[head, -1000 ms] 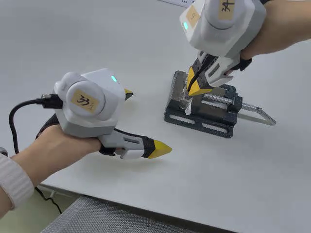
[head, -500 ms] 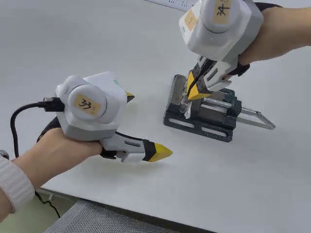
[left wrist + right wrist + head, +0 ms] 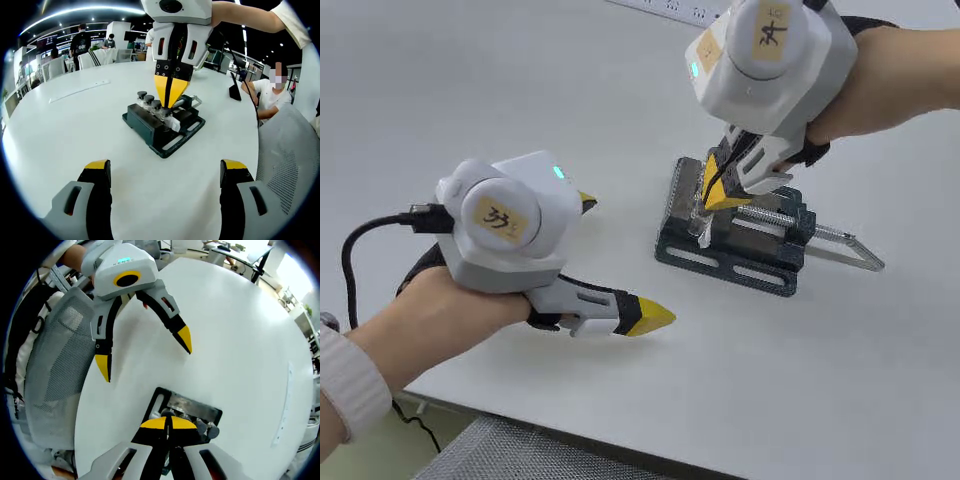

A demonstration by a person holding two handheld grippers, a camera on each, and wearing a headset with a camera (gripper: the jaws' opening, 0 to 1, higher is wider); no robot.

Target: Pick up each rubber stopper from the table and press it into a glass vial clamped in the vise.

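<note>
A dark metal vise (image 3: 740, 250) stands on the white table and clamps a row of small glass vials (image 3: 161, 114). Three of them carry dark rubber stoppers (image 3: 149, 99). My right gripper (image 3: 720, 198) points down with its yellow tips shut together, right over the nearest vial (image 3: 698, 222); I cannot tell whether anything is between the tips. In the right gripper view its own tips (image 3: 168, 423) sit closed above the vise (image 3: 192, 407). My left gripper (image 3: 618, 258) hovers low over the table left of the vise, open, with nothing between its jaws.
The vise's screw handle (image 3: 845, 245) sticks out to the right. A black cable (image 3: 360, 250) trails from my left gripper off the table's front edge. A mesh chair (image 3: 530, 450) stands below that edge. Other people sit at tables in the background.
The head view has shifted slightly. My right gripper stays shut over the same vial, tilted a little differently. The left gripper has hardly moved.
</note>
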